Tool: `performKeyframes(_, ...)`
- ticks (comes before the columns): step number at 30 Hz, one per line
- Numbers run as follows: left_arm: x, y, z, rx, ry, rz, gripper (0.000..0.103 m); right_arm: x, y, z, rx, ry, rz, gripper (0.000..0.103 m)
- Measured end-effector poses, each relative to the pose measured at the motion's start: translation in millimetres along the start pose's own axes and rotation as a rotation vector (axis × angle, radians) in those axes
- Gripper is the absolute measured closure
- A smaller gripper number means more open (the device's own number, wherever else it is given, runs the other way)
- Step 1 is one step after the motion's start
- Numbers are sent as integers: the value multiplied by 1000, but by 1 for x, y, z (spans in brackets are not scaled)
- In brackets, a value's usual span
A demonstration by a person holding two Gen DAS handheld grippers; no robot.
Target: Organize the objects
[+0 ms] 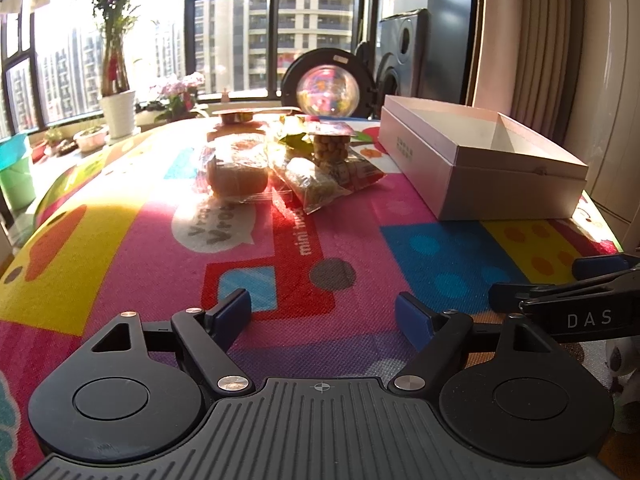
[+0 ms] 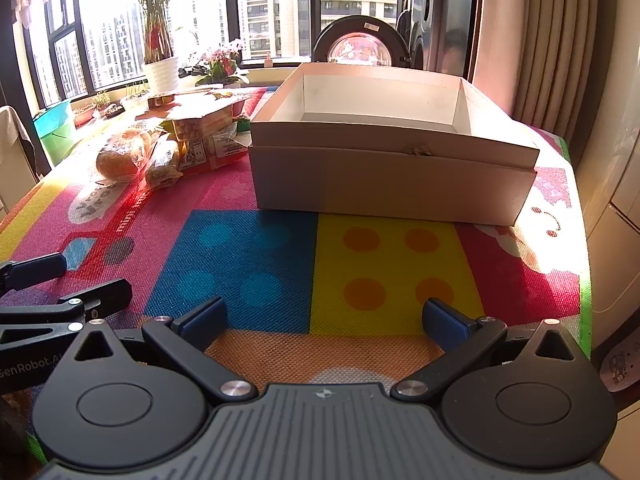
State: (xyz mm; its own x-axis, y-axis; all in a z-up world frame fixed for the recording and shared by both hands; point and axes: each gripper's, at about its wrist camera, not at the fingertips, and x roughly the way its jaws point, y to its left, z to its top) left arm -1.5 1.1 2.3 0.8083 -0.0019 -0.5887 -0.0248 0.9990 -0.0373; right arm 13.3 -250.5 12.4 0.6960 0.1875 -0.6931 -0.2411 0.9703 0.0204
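Left view only: clear ball (image 1: 328,90) and nut jar (image 1: 330,145) seen ahead of the jaws.
Right view only: the cardboard box (image 2: 394,174) interior is shown empty.
Left gripper (image 1: 323,316): held low over the tabletop (image 1: 132,240), jaws wide, nothing held.
Right gripper (image 2: 325,322): likewise.

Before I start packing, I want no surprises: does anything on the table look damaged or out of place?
One thing: the box has a small tear on its front rim. The snack packets lie in a loose, overlapping heap beside it. Nothing looks spilled.
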Motion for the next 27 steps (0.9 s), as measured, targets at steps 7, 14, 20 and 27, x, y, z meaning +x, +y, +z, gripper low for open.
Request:
performKeyframes(7, -6, 18, 32, -111, 15, -69, 23, -21, -11, 18, 33, -46, 29, 0)
performKeyframes(14, -10, 24, 82, -95, -69, -120, 23, -58, -54, 71, 57, -280, -52, 0)
performKeyframes(20, 3, 45, 103, -185, -72, -147, 23, -19, -107, 113, 168, -172, 62, 0)
performKeyframes(27, 16, 61, 109, -249, -58, -126, 23, 45, -118, 144, 35, -50, -25, 9)
